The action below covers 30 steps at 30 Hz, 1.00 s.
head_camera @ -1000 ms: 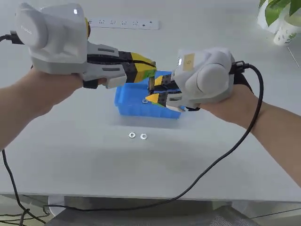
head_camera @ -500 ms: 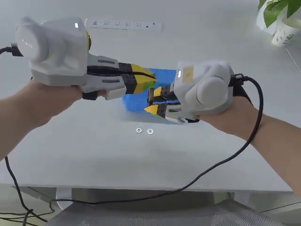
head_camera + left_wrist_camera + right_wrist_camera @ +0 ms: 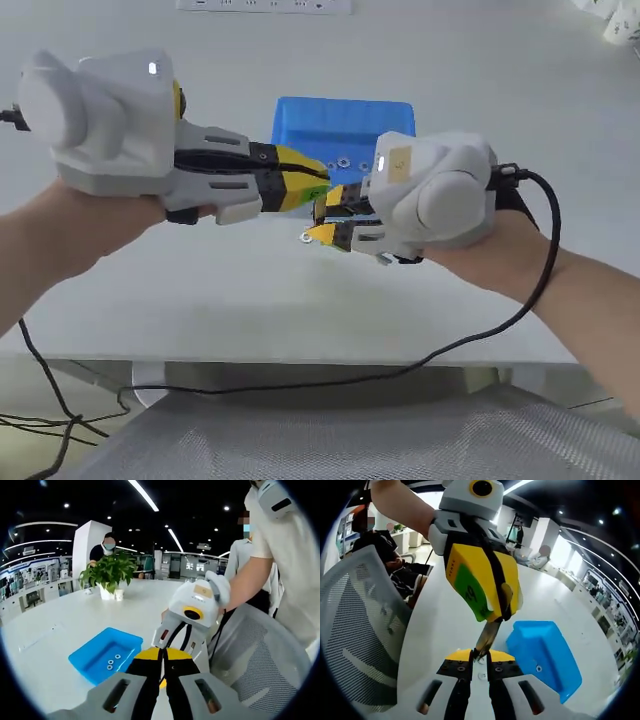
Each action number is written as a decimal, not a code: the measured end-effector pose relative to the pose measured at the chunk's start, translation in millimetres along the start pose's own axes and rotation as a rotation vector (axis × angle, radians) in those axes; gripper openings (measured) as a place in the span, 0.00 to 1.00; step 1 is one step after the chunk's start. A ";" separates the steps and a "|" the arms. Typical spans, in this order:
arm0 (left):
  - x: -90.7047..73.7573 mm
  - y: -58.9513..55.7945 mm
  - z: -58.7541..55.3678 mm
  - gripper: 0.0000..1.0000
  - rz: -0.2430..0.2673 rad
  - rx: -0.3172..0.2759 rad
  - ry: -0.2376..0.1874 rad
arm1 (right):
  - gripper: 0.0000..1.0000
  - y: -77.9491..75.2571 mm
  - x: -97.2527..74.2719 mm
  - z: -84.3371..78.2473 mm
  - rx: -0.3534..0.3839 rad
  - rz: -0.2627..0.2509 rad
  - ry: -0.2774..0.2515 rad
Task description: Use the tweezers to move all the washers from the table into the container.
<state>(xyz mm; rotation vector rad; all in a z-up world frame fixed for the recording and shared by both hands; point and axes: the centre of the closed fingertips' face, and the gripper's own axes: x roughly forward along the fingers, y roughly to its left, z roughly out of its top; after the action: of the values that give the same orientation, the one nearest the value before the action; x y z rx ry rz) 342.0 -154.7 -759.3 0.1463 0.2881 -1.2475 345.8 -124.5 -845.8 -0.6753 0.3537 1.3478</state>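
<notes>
We see the left hand-held gripper [image 3: 310, 183] reaching in from the left of the head view. Its yellow jaws are pressed together on the tweezers [image 3: 489, 632]. In the right gripper view the tweezers hang from those jaws at the upper centre and slant down to the lower centre of the frame.

The right hand-held gripper [image 3: 325, 213] comes in from the right of the head view and meets the left one nose to nose at mid-frame. Its jaws stand narrow, with just a slit between them. The tweezers' tip sits at that slit, and we cannot tell whether the jaws pinch it.

One washer [image 3: 306, 238] lies on the white worktop [image 3: 200, 290], just below the right jaws' tip in the head view.

The blue container [image 3: 300, 120] stands on the worktop above the two grippers, at the upper centre of the head view. A few washers lie on its floor [image 3: 345, 162]. In the left gripper view it lies at the lower left, and in the right gripper view at the lower right.

A black cable [image 3: 520, 300] loops from the right gripper's body down toward the bottom of the head view. A mesh chair [image 3: 360, 630] fills the left of the right gripper view.
</notes>
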 end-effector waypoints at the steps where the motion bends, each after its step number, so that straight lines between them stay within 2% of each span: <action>1: 0.9 -0.7 -2.4 0.04 -0.001 -0.004 0.000 | 0.12 1.6 -0.1 -1.5 0.002 0.000 0.000; 6: 3.7 -0.6 -3.6 0.04 -0.007 -0.011 -0.010 | 0.12 -0.7 -3.3 -6.4 0.001 -0.004 0.007; 17: 13.0 -2.3 2.0 0.04 -0.017 0.005 -0.017 | 0.12 -3.9 -9.8 -10.4 0.004 -0.015 0.020; 24: 16.9 0.9 6.4 0.04 -0.018 0.009 -0.023 | 0.12 -8.3 -13.9 -11.6 0.011 -0.025 0.023; 30: 19.0 4.4 5.0 0.04 -0.018 0.010 -0.020 | 0.13 -11.6 -12.3 -13.8 0.015 -0.024 0.026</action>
<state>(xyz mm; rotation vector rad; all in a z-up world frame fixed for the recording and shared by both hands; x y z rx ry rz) 352.3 -172.0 -760.4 0.1398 0.2666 -1.2681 356.4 -143.6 -846.1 -0.6832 0.3755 1.3136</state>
